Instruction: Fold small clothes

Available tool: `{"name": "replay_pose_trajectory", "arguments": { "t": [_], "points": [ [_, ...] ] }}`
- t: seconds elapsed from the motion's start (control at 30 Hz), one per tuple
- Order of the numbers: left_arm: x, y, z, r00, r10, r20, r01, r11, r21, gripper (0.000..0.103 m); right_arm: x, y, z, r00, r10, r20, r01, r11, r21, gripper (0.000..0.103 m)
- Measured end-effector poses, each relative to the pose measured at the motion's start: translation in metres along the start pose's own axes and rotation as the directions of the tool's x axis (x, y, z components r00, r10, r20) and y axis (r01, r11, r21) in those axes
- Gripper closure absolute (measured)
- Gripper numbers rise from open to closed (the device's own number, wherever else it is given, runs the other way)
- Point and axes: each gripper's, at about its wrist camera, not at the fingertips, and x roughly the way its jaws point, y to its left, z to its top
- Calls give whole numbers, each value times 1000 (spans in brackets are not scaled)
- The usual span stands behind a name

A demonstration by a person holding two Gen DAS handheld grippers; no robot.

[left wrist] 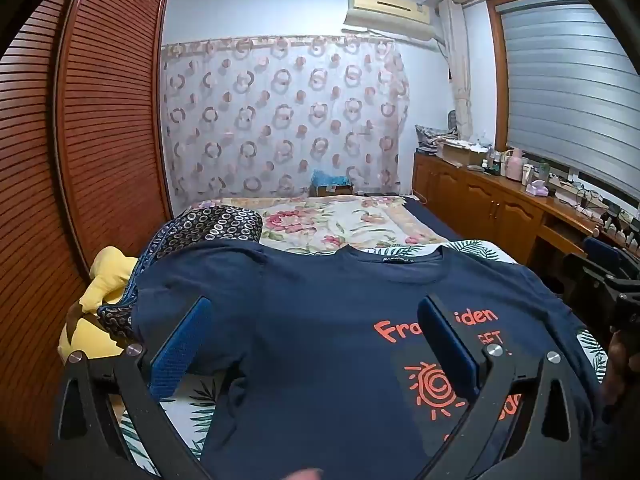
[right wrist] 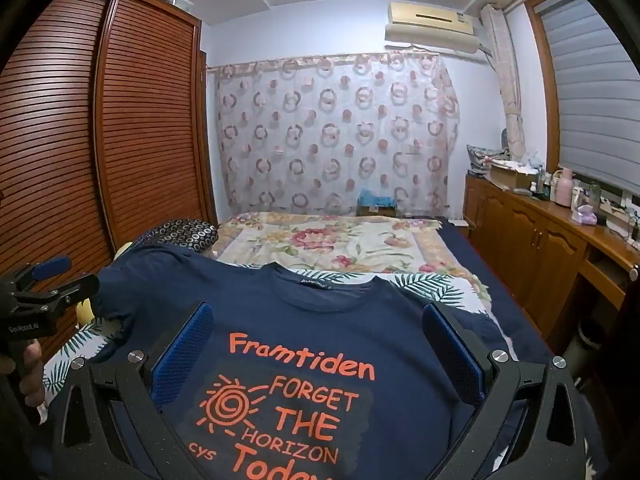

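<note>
shirt: navy tee (right wrist: pixel 320 320) with orange print, lying face up and spread flat on the bed (right wrist: pixel 460 248), collar toward the top of the frame. It fills the lower half of both views.

left tongs: (left wrist: pixel 316 344) spread wide and released, nothing between the blue pads (left wrist: pixel 180 348). They hover over the lower middle of the left view, above the sleeve side of the tee.

right tongs: (right wrist: pixel 316 352) same deal, wide apart, empty, sitting over the chest print in the lower middle of the right view.

step: looks like the very start to me. The tee is laid out and no fold is in yet, both sleeves still out to the sides.

next move: my guess is each tong needs to drop to an edge, a shoulder or sleeve, and pinch only the top bit of cloth before bringing it in toward the middle. Grabbing the leaf-print sheet (right wrist: pixel 432 286) underneath along with it is the thing to avoid.

hard to see: the hem is cut off at the bottom of both frames, so no idea how flat the lower part lies. The print reads only partly in the left view, since a finger covers it. The sleeve at the left of the frame runs up onto a patterned pillow (left wrist: pixel 216 224), with something yellow (left wrist: pixel 108 276) beside it that I can't identify.
</note>
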Motion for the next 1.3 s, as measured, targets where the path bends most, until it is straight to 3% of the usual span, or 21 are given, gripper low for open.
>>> {"name": "replay_pose_trajectory", "arguments": {
  "t": [1.3],
  "points": [
    [-10,1,6,1000,9,7,-9,1000,-3,0,1,1,-3,1000,8,7,-8,1000,10,0]
  ]
}}
